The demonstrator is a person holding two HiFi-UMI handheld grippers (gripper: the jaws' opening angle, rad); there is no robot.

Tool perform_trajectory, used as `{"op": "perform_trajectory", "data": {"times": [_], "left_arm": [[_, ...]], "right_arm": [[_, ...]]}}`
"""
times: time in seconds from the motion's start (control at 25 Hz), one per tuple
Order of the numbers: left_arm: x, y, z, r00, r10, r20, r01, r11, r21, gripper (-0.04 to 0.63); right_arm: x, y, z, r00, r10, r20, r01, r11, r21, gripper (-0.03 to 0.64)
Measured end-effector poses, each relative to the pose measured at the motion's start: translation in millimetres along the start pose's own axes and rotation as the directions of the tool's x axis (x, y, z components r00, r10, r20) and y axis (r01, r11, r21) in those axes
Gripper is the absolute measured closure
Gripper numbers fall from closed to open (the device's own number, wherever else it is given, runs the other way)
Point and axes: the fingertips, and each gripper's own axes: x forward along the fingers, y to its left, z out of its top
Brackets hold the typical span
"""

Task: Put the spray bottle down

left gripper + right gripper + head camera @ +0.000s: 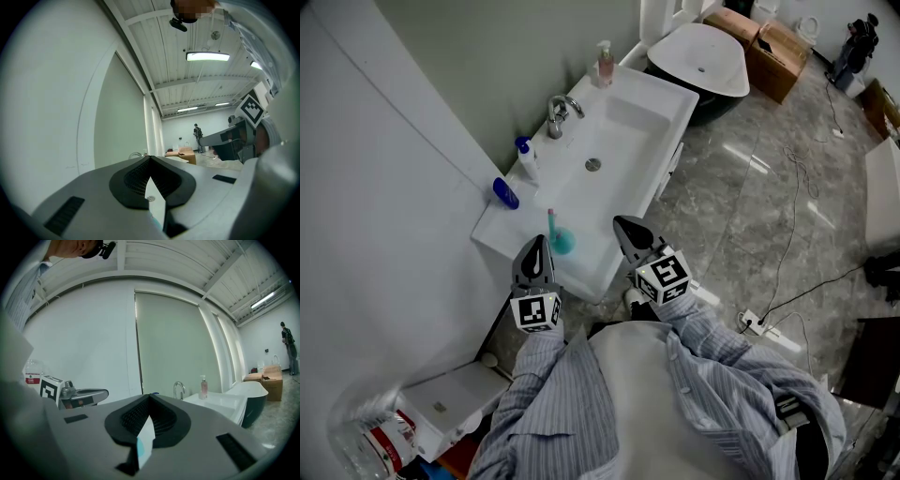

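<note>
A white spray bottle with a blue top (525, 159) stands upright on the white sink's (628, 122) left ledge, beside the chrome faucet (558, 114). My left gripper (537, 244) is held level at the sink's near left corner. Its jaws are shut with nothing between them, tips meeting in the left gripper view (150, 158). My right gripper (621, 225) hovers over the sink's near edge, also shut and empty (149, 396). Both are well short of the spray bottle. A teal round thing with a pink stick (560, 240) stands just ahead of the left gripper.
A blue object (505, 192) lies on the ledge near the spray bottle, and a pink soap bottle (604, 64) stands at the sink's far corner. Beyond it are a bathtub (703, 56) and cardboard boxes (773, 52). A power strip (755, 324) and cables lie on the floor at right.
</note>
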Motion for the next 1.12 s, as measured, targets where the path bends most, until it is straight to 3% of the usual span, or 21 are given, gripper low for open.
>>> {"op": "perform_trajectory", "data": {"times": [1.12], "left_arm": [[9, 5, -6, 1.000, -0.002, -0.005, 0.002, 1.000, -0.012, 0.594]], "right_arm": [[13, -2, -1, 1.000, 0.009, 0.000, -0.009, 1.000, 0.001, 0.603]]}}
